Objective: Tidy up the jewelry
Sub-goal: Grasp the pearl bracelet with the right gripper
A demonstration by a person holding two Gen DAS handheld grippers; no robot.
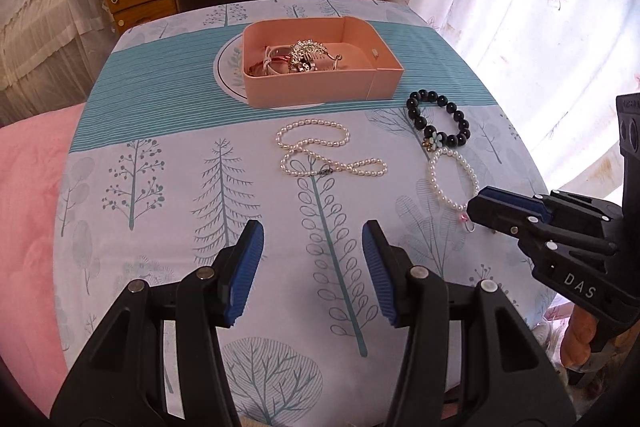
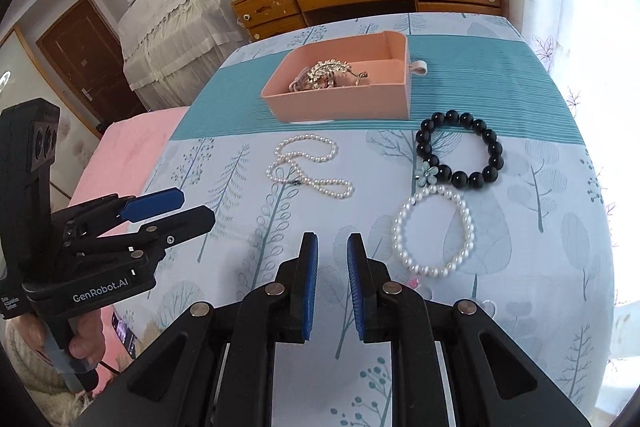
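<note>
**Still loose: three strands of jewelry on the bench**

Underneath everything, the bench [image 1: 160,187] wears a cloth printed with pale trees and a teal striped band. On that band, at the far side, sits the pink box [image 1: 320,89], open-topped, with a silver brooch [image 1: 306,49] and a tangle of other pieces inside. In front of the box, three items lie on the cloth. The pearl necklace [image 1: 320,155] sprawls in loose loops near the middle. To its right the black bead bracelet [image 2: 460,151] lies flat, a small blue flower charm on its near side, and just nearer than that, touching or almost touching the charm, lies the pearl bracelet [image 2: 434,233].

Neither tool holds anything. The left gripper [image 1: 312,267] hangs above bare cloth with its jaws moderately apart. The right gripper [image 2: 332,275] has its jaws drawn narrow, only a slim gap between the blue pads, just left of the pearl bracelet.
</note>
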